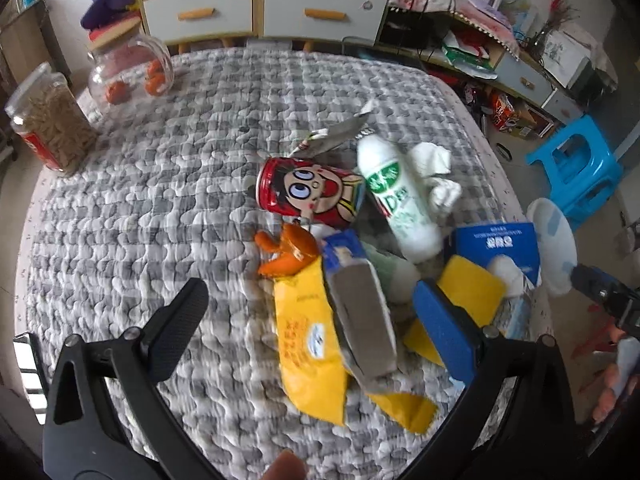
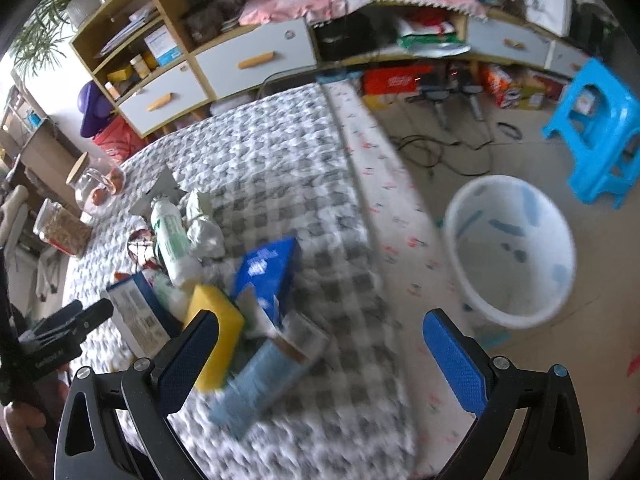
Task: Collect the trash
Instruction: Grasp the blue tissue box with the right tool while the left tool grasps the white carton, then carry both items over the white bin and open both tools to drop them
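A pile of trash lies on the grey checked tablecloth (image 1: 168, 208): a red cartoon can (image 1: 308, 192), a white bottle with green print (image 1: 396, 200), crumpled tissue (image 1: 440, 176), a yellow wrapper (image 1: 312, 344), a grey-ended carton (image 1: 360, 312), a yellow sponge (image 1: 468, 292) and a blue box (image 1: 496, 244). My left gripper (image 1: 316, 320) is open above the wrapper and carton. My right gripper (image 2: 324, 356) is open and empty over the table's right side, beside the sponge (image 2: 216, 332) and a light blue carton (image 2: 260, 380). A white bin (image 2: 512, 248) stands on the floor.
Two clear jars (image 1: 132, 72) (image 1: 52, 120) stand at the table's far left. A blue stool (image 2: 600, 128) stands on the floor behind the bin. Cabinets and shelves (image 1: 260, 12) line the back wall. Cables (image 2: 440, 148) lie on the floor.
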Available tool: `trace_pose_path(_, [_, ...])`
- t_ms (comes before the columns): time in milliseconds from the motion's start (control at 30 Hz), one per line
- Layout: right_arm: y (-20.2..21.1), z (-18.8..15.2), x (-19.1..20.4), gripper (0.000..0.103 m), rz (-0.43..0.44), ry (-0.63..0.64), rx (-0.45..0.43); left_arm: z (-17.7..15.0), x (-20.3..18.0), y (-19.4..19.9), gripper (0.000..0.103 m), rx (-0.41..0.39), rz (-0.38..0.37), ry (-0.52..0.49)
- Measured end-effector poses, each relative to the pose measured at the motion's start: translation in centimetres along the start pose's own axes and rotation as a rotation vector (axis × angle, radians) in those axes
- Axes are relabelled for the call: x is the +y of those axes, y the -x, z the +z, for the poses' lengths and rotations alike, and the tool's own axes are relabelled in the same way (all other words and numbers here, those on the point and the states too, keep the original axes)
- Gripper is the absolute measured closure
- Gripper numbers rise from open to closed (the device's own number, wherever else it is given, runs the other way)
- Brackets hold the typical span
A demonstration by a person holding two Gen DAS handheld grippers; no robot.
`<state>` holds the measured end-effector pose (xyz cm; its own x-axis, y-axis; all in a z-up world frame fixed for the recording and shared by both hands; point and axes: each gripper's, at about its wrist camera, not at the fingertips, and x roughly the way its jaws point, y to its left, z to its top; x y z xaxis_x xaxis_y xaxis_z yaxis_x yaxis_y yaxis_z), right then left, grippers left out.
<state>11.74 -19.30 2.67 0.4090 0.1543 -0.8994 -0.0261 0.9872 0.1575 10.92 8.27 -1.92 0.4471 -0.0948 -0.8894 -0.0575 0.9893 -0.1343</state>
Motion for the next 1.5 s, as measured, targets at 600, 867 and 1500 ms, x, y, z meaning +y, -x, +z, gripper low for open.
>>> trace_pose_path(600, [-8.0, 2.6, -1.1, 0.08, 0.307, -0.148, 0.154, 0.0, 0.1, -2.1, 0.076, 0.06, -0.236, 0.056])
trace_pose_path(867, [-4.8, 2.9, -1.5, 0.091, 0.314, -0.122, 0.037, 0.3, 0.3, 0.3, 0.081, -0.047, -0.259, 0.056])
trace_pose_path(1500, [3.5, 2.0, -17.6, 0.091, 0.126, -0.381, -0.223, 2.2, -7.5, 1.8, 0.082, -0.126, -0.328, -0.045])
